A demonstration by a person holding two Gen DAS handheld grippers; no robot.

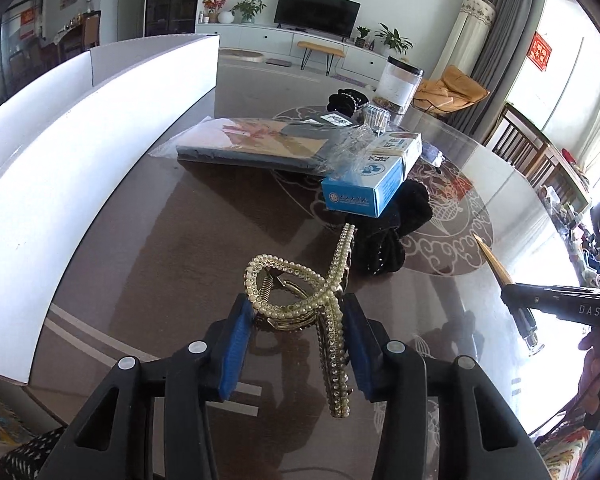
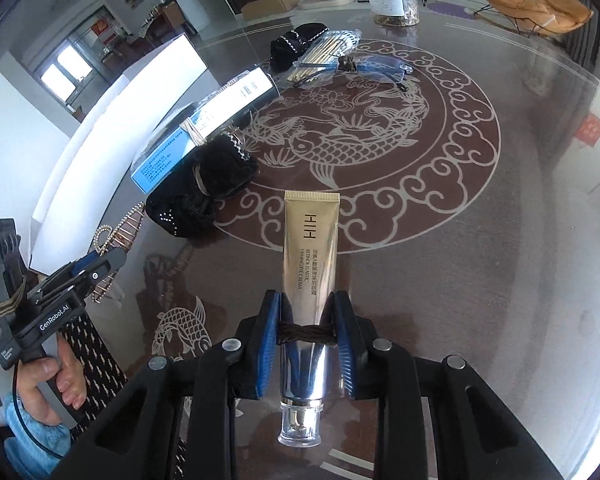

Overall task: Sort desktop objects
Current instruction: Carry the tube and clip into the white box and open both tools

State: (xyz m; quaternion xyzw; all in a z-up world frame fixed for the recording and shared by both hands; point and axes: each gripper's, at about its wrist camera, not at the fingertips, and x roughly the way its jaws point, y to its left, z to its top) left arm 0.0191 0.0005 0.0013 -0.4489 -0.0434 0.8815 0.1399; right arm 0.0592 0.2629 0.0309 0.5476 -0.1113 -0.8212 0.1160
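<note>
table (image 2: pixel 500 240) ahead of both grippers, much unsorted | white bin (image 1: pixel 100 128) left of my left gripper, contents unseen | box (image 1: pixel 364 188), scrunchies (image 1: pixel 396 232) just ahead, untouched | right gripper (image 2: pixel 306 320) clamps tube (image 2: pixel 309 248) | left gripper (image 1: pixel 296 316) grasps clip (image 1: pixel 300 292), neither binned yet

Both tools angle downward, left tool (image 1: pixel 296 312) and right tool (image 2: pixel 306 320) each clamped shut.
</note>
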